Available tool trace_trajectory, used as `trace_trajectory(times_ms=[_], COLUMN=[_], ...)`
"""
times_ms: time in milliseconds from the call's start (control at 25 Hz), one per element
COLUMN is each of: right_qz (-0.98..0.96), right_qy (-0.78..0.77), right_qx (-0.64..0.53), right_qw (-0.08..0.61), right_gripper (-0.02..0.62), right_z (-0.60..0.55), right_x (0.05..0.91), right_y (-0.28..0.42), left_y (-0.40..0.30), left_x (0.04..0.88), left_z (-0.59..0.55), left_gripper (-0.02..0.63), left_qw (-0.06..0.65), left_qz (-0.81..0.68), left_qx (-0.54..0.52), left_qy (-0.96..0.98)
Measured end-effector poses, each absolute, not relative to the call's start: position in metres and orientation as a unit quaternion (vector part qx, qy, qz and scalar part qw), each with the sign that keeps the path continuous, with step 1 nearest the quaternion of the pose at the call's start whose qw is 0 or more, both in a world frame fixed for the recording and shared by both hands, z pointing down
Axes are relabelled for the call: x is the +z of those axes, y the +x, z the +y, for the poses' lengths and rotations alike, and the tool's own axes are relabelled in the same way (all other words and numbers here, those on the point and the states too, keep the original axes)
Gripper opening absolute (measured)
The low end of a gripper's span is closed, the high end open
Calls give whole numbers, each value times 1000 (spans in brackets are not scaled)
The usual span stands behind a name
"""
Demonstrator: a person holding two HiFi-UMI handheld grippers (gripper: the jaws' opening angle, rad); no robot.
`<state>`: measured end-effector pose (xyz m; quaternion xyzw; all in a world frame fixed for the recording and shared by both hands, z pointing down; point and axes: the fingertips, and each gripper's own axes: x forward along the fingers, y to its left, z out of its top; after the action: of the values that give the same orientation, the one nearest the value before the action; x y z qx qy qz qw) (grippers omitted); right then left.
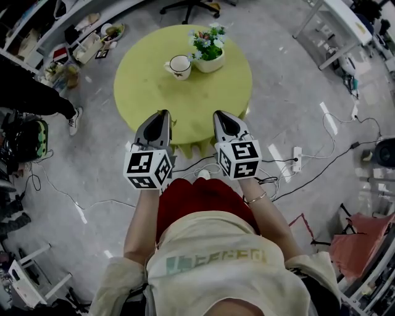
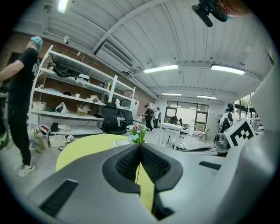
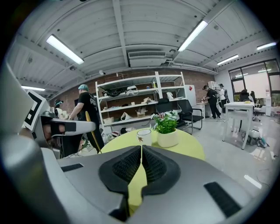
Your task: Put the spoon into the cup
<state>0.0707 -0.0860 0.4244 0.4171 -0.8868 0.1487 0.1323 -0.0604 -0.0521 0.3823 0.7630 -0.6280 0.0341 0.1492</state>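
Observation:
A white cup with a handle stands at the far side of the round yellow-green table, beside a potted plant. No spoon shows in any view. My left gripper and right gripper hover side by side over the table's near edge, both shut with nothing between the jaws. In the right gripper view the cup and plant lie straight ahead beyond the shut right gripper. The left gripper view shows the shut left gripper aimed at the plant.
A person in black stands left of the table near shelving with boxes. Cables and a power strip lie on the floor to the right. An office chair base is behind the table, and a white table stands at the back right.

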Motion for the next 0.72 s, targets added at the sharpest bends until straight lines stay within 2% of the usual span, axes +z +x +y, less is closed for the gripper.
trace_trajectory(times_ms=[720], right_qz=[-882], right_qy=[420], right_qx=[163], right_qw=[135], right_gripper=[37], right_z=[-134], right_x=[429], right_y=[59], left_y=[-66], left_x=[376], left_z=[-113], left_gripper=[25], left_qw=[147], left_qz=[-617], left_qx=[38], left_qy=[772])
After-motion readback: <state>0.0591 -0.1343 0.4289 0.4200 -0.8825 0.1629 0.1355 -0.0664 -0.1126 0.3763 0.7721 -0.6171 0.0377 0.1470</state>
